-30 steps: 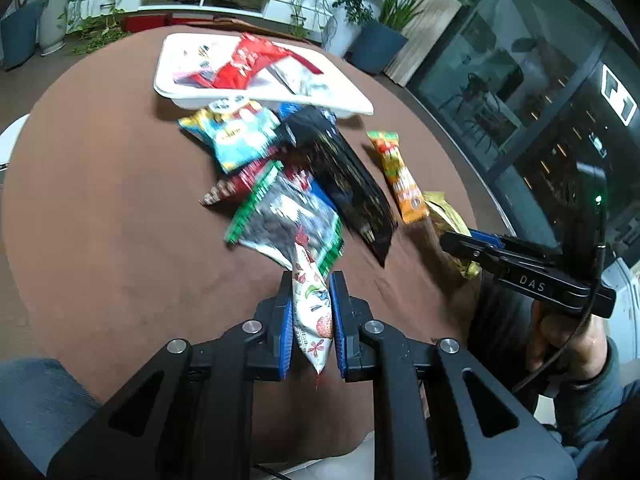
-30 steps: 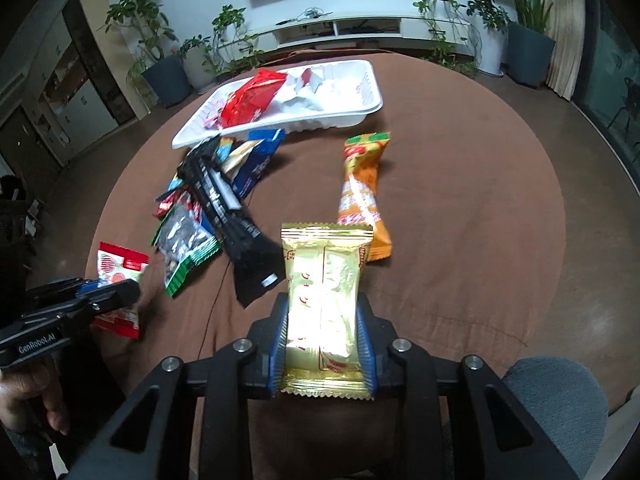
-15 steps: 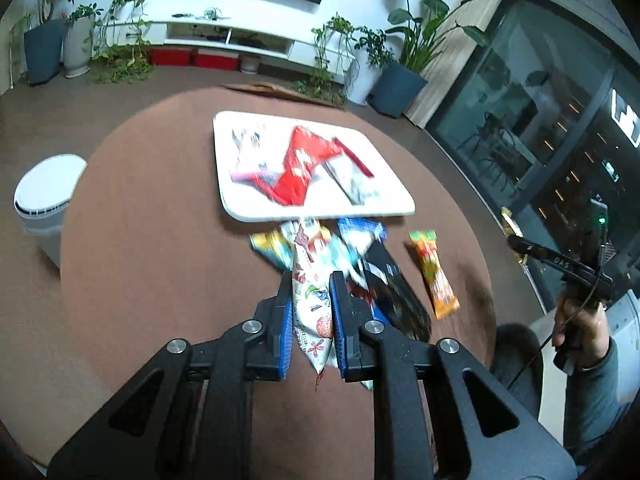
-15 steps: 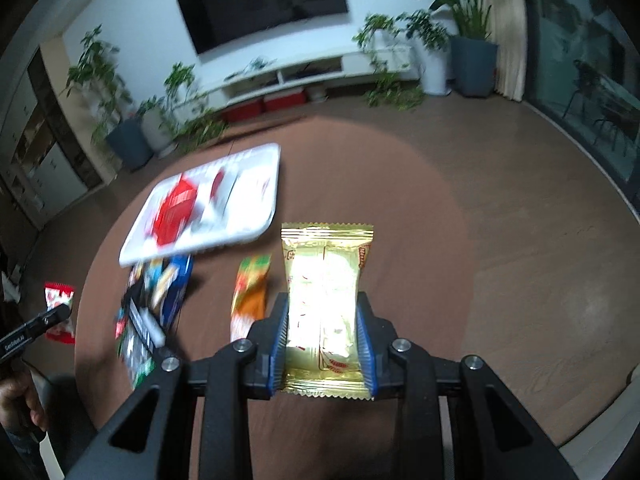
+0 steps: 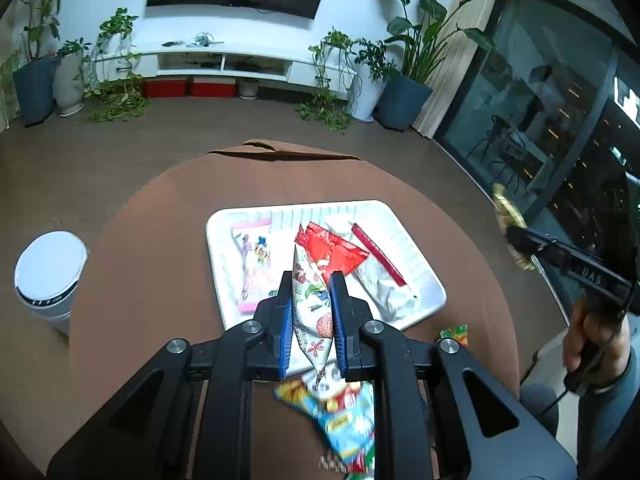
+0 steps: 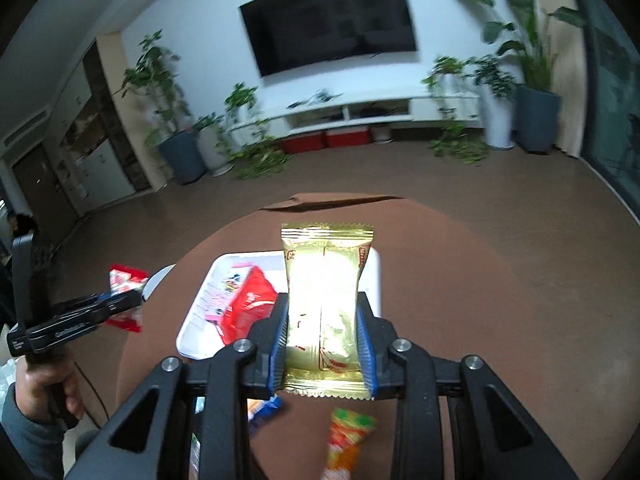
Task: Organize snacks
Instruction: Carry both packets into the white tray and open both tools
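Note:
My left gripper (image 5: 311,316) is shut on a white snack packet with fruit print (image 5: 310,300), held above the near edge of the white tray (image 5: 430,280). The tray holds a red packet (image 5: 334,250), a pink packet (image 5: 254,264) and a silver packet (image 5: 382,286). My right gripper (image 6: 323,340) is shut on a gold snack packet (image 6: 324,304), held above the table near the tray (image 6: 188,332). The left gripper (image 6: 120,304) shows at the left of the right wrist view, and the right gripper (image 5: 516,236) at the right of the left wrist view.
A blue and yellow packet (image 5: 344,420) and an orange packet (image 6: 346,438) lie on the round brown table (image 5: 140,248) below the grippers. A white bin (image 5: 50,272) stands left of the table. Plants and a TV console line the far wall.
Both grippers have risen and moved forward with their packets toward the tray; the loose snack pile has slid below the views.

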A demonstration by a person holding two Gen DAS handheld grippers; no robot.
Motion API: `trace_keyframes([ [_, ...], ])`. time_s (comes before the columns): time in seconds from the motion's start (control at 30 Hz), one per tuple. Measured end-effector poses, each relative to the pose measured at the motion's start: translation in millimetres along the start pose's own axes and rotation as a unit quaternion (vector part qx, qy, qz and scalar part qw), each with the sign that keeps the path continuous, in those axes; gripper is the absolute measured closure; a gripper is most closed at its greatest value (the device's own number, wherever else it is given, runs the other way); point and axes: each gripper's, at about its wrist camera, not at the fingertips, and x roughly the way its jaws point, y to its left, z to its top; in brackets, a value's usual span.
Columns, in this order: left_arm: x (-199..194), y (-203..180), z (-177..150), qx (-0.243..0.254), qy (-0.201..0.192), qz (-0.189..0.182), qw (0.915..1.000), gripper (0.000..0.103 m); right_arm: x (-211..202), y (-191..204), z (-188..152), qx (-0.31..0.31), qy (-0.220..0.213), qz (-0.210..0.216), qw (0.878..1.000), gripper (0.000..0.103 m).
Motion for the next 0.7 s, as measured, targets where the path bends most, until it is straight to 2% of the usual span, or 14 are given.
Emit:
trace_keyframes([
  [0.13,39,3,11,0.004,0.022,-0.002,0.9997,0.088,48,10,4,-0.011,0.034,0.004,0.999,0.070],
  [0.23,68,11,14,-0.003,0.036,0.002,0.9993,0.088,77,3,3,0.002,0.056,0.005,0.998,0.070],
  [0.47,113,32,1,-0.018,0.064,0.003,0.9978,0.088,118,-13,-1,0.008,0.089,-0.007,0.996,0.070],
  [0.7,139,34,-9,-0.010,0.085,0.006,0.9963,0.088,143,-25,-8,0.012,0.108,-0.018,0.994,0.070],
])
